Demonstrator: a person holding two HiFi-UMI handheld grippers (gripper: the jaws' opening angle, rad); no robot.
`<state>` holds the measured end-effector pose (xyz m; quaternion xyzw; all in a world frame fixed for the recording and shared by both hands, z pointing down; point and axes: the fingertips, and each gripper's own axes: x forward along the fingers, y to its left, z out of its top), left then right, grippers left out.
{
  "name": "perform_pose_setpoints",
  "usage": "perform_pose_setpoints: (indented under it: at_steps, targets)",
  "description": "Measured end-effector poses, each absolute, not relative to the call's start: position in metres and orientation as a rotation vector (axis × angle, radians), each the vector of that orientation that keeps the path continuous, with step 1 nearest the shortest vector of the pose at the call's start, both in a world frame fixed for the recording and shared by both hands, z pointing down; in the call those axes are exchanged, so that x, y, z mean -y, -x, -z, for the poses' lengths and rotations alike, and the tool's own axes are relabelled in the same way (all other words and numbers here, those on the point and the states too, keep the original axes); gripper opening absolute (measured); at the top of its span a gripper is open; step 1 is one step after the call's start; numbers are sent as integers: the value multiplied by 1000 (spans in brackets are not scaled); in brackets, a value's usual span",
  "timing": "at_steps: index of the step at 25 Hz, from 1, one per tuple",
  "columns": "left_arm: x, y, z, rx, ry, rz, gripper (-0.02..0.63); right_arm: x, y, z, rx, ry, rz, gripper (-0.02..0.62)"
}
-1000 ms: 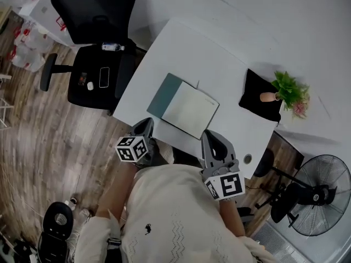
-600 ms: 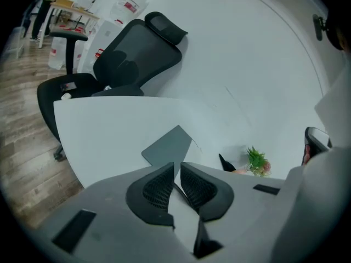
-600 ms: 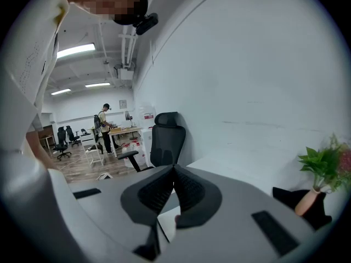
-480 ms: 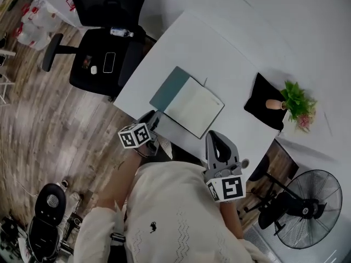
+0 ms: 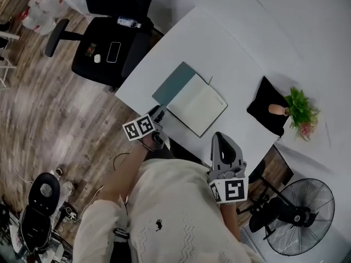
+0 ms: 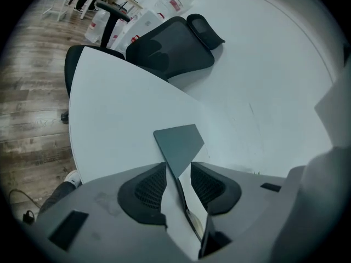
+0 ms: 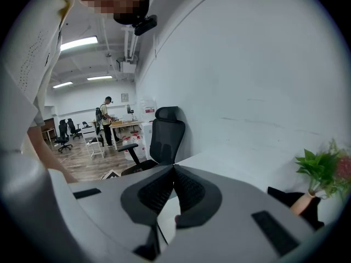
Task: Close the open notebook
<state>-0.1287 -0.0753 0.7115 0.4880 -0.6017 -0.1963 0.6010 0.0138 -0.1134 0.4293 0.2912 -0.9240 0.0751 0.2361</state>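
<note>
Head view: left gripper (image 5: 159,112) newly agape astride notebook (image 5: 197,103)

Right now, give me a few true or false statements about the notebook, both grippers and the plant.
1. The notebook lies open on the table. True.
2. The left gripper is clamped shut. False: its jaws have just been opening and stand apart, with the notebook's teal cover edge showing between them.
3. The right gripper holds the notebook. False: its jaws are together, empty and apart from the notebook.
4. The plant stands on a black cloth. True.
</note>
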Motion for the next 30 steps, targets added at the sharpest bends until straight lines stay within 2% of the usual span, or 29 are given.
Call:
perform_pose_setpoints:
  at_steps: [12,30]
  targets:
    - [84,122,-720,1376,-975,587,141,117,-31,-436,2505,-810,-195,2]
    - [88,144,-717,1441,-1017,562,138,119,-20,-440,2492,-808,-189,2]
